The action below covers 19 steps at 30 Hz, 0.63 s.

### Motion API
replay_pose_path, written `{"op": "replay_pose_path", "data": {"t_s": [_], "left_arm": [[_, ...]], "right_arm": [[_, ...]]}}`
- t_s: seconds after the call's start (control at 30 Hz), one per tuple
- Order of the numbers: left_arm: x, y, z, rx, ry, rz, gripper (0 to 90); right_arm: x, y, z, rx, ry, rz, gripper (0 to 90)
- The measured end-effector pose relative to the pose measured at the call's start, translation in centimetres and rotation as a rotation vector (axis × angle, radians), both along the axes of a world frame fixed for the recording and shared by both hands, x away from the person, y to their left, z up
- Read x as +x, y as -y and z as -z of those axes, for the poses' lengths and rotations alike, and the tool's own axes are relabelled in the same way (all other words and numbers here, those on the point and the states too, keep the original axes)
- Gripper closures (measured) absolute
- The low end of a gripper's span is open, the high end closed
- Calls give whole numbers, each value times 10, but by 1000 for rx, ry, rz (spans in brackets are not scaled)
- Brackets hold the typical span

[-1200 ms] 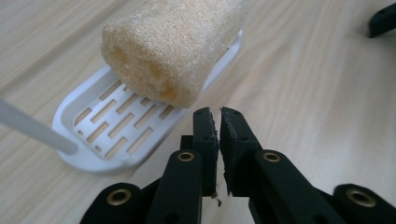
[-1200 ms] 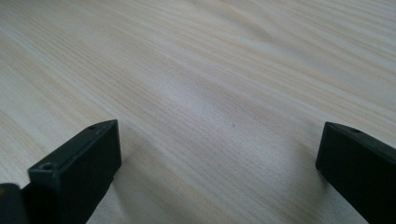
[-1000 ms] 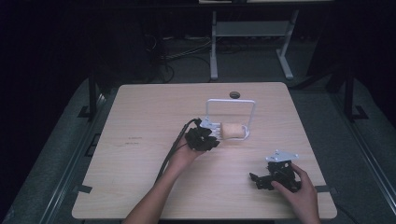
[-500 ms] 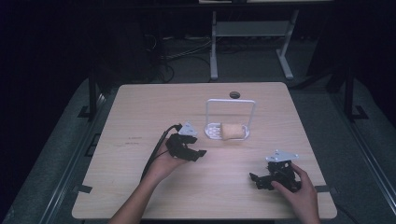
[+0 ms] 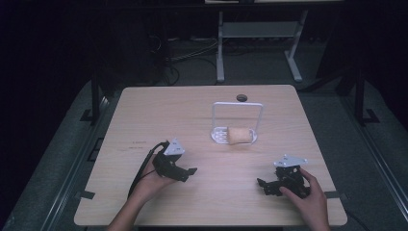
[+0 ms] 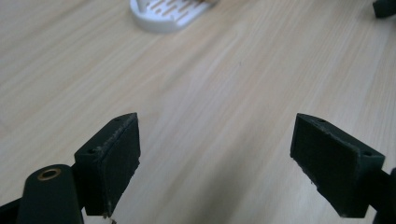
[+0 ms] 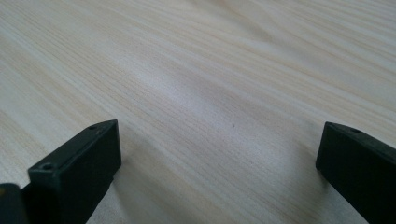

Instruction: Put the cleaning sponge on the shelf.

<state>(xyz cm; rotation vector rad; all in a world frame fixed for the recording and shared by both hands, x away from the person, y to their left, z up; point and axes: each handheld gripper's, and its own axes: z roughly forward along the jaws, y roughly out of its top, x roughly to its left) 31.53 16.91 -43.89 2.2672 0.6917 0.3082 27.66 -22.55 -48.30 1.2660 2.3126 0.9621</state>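
L gripper [image 5: 185, 171] sits low over the table [image 5: 159, 110], near its front-left area, jaws spread wide w/ nothing between them; they've just been opening, and the left gripper view shows bare wood in the gap. The bread roll [image 5: 239, 135] lies on its side in the white rack [image 5: 237, 122], on the slotted base under the wire arch, w/ its right end reaching the base's right edge. It's well apart from both grippers.

Progress, judged from the layout: the roll-into-rack step looks done, since the roll rests on the rack w/ no pad on it. What's left seems small, prob. just parking the L hand, unless the roll needs a nudge to sit centred.

Pose: L hand [image 5: 153, 178] comes in from the bottom edge, forearm angled up and right, gripper pointing right across the table, roughly level, cable looping off its left side. R gripper [image 5: 263, 185] lies near the front-right corner, R hand [image 5: 308, 195] wrapped round its body, tips pointing left. Its jaws are also spread, only wood grain between them in the right gripper view. A small dark disc [image 5: 241, 98] sits at the far edge behind the rack.
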Motion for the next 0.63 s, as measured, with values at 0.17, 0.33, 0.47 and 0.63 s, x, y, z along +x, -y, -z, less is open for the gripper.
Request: {"op": "replay_pose_path", "data": {"t_s": [0.17, 0.33, 0.47, 0.63], "left_arm": [[-11, -17, 10, 6, -10, -19, 152], [-21, -32, 20, 5, -12, -45, 152], [-26, -43, 26, 6, -19, -59, 152], [-30, -52, 30, 28, -22, -68, 147]], "right_arm": [[0, 0, 0, 0, 0, 0, 0], [0, 0, 0, 1, 0, 1, 0], [0, 0, 0, 1, 0, 1, 0], [0, 0, 0, 1, 0, 1, 0]]}}
